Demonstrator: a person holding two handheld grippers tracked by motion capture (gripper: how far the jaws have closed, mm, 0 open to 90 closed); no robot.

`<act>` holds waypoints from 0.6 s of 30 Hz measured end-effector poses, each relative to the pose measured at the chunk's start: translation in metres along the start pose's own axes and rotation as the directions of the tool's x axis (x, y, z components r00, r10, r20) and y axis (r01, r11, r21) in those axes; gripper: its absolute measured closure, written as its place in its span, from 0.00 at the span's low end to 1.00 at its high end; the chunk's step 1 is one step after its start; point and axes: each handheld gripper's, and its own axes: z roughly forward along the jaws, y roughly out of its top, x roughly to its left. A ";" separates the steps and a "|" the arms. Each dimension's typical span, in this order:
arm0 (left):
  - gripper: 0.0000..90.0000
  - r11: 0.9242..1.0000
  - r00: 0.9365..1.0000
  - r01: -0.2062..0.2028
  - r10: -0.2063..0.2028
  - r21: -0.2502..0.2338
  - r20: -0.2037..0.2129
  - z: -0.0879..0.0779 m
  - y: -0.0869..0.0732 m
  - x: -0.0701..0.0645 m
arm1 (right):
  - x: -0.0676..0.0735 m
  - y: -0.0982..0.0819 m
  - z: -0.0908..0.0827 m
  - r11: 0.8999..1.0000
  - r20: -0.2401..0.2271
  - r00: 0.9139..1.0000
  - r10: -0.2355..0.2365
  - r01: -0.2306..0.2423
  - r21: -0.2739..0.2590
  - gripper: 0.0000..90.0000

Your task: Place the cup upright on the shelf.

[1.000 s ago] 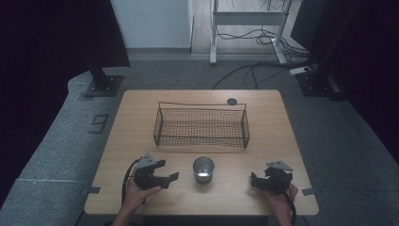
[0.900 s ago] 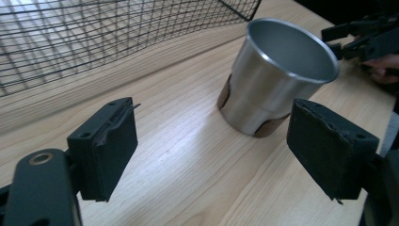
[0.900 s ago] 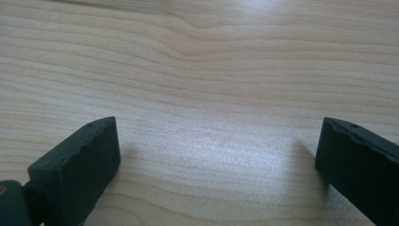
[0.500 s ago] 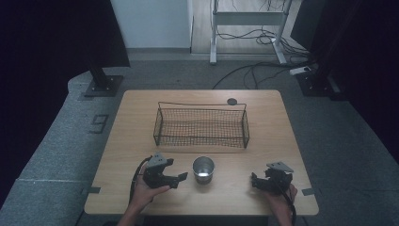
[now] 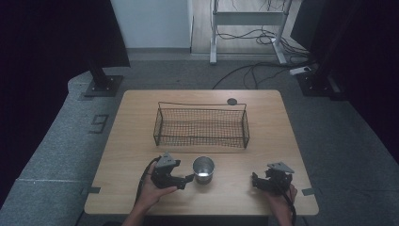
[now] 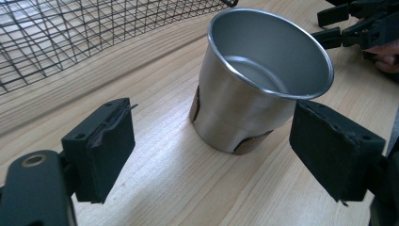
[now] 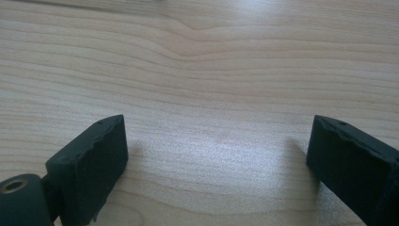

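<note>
Jaws spread, left gripper flanks steel cup on bench; an off-centre squeeze could tip it.

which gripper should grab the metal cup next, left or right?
Left. The left gripper is open right beside the metal cup, its jaws already aimed at the cup's sides, short of contact. The right gripper sits open farther off along the near table edge, facing bare wood.

Cup on table, before basket, between left hand-held gripper and right hand-held gripper.
</note>
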 end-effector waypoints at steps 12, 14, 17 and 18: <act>0.15 0.999 0.999 -0.021 0.020 0.025 0.038 0.014 0.001 -0.013 | 0.000 0.000 0.000 1.000 0.001 1.000 0.001 -0.001 0.000 0.07; 0.13 0.999 0.999 -0.026 0.025 0.024 0.047 0.016 0.002 -0.014 | 0.000 0.000 0.000 1.000 0.002 1.000 0.001 -0.001 -0.001 0.07; 0.13 0.999 0.998 -0.031 0.030 0.022 0.051 0.018 0.004 -0.015 | 0.000 0.000 0.000 1.000 0.002 1.000 0.000 0.000 -0.001 0.07; 0.13 0.999 0.998 -0.034 0.032 0.022 0.052 0.019 0.005 -0.016 | 0.000 0.000 0.000 1.000 0.003 1.000 0.001 -0.001 -0.001 0.07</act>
